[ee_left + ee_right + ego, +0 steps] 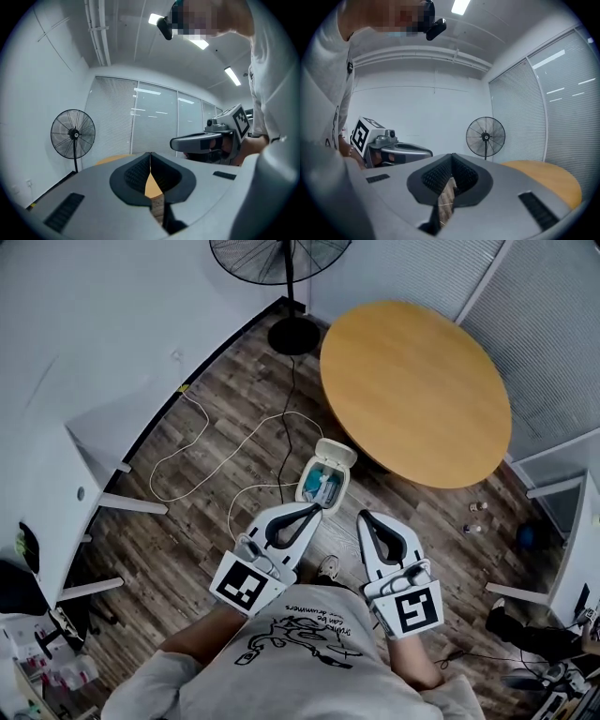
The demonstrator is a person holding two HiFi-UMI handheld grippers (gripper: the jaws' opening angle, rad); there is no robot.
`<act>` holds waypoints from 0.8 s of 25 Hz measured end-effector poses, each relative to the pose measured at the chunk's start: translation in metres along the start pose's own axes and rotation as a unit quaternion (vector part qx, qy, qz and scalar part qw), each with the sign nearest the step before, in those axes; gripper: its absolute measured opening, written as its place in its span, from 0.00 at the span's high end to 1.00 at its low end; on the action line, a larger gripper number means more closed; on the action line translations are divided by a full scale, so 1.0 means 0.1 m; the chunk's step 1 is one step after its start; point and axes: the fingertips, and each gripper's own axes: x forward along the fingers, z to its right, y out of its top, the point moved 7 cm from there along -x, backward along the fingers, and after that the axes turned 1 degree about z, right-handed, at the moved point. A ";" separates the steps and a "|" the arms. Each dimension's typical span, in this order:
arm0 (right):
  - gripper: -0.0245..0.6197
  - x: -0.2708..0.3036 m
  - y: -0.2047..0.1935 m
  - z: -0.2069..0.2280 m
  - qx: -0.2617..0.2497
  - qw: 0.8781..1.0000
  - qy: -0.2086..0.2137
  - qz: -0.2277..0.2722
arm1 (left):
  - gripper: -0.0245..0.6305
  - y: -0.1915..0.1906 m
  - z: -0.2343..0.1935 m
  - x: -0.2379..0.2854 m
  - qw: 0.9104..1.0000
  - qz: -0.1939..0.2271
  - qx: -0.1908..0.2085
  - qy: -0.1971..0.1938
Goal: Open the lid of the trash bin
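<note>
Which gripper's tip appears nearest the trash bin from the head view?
The left gripper; its tip overlaps the trash bin, while the right gripper sits apart.

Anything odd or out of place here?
The trash bin already stands with its lid tipped back, open. Loose white cables snake across the floor beside it, a likely trip hazard. Nothing looks spilled or damaged.

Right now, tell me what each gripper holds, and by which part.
Nothing. The left gripper and right gripper are both shut and empty, well clear of the small white trash bin.
</note>
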 end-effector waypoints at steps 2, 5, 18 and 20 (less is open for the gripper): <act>0.95 -0.03 0.08 -0.02 -0.001 1.000 0.002 0.008 | 0.93 0.07 0.02 -0.02 1.000 0.002 0.005 0.000; 0.95 -0.07 0.19 -0.02 -0.005 1.000 0.002 0.010 | 0.93 0.17 0.04 -0.04 1.000 0.005 0.010 0.001; 0.95 -0.16 0.39 0.03 -0.009 0.999 -0.013 0.032 | 0.93 0.36 0.06 -0.05 1.000 0.017 0.011 0.003; 0.95 -0.15 0.40 0.02 -0.006 0.999 -0.014 0.037 | 0.93 0.37 0.08 -0.05 1.000 0.016 0.010 0.001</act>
